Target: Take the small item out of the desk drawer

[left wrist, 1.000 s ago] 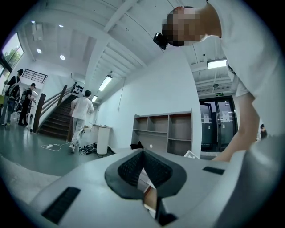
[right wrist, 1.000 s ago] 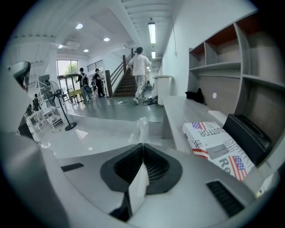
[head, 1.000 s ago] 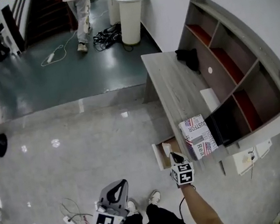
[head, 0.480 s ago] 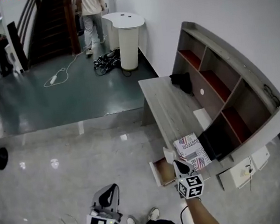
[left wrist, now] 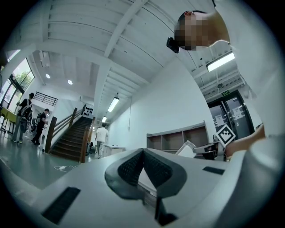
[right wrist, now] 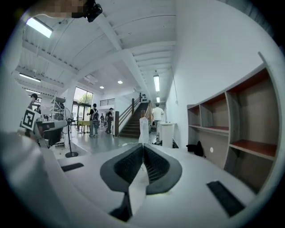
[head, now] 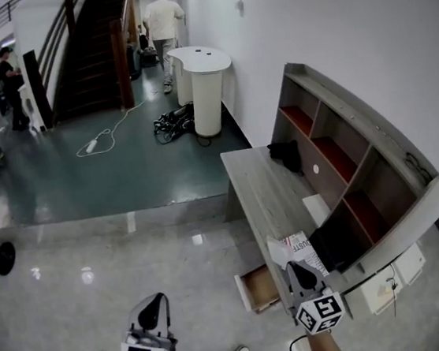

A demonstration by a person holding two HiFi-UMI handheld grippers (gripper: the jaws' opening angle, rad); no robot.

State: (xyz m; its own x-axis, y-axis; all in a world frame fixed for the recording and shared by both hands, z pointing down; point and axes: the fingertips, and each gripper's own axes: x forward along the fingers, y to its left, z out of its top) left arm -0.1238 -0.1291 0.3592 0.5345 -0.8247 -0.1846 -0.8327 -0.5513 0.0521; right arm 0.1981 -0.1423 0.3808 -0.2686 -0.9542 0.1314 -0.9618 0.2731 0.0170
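The grey desk [head: 263,191] stands on the right, and its wooden drawer [head: 258,287] is pulled open at the near end. My right gripper [head: 294,268] hangs just right of the drawer, at the desk's front edge. In the right gripper view its jaws [right wrist: 143,146] are shut on a small thin white item [right wrist: 143,128] that sticks up past the tips. My left gripper [head: 153,314] hovers over the floor to the left, well away from the desk. Its pads [left wrist: 132,167] meet at the tip with nothing held.
A printed box [head: 296,249] lies on the desk's near end and a black object [head: 287,155] at the far end. A shelf unit [head: 346,171] rises behind the desk. Farther off are a white round stand [head: 207,85], floor cables [head: 175,120], stairs and several people.
The right gripper has come away from the open drawer, rightward to the desk's front edge. Both grippers sit lower in the head view, which now looks farther into the room. The drawer stays open.
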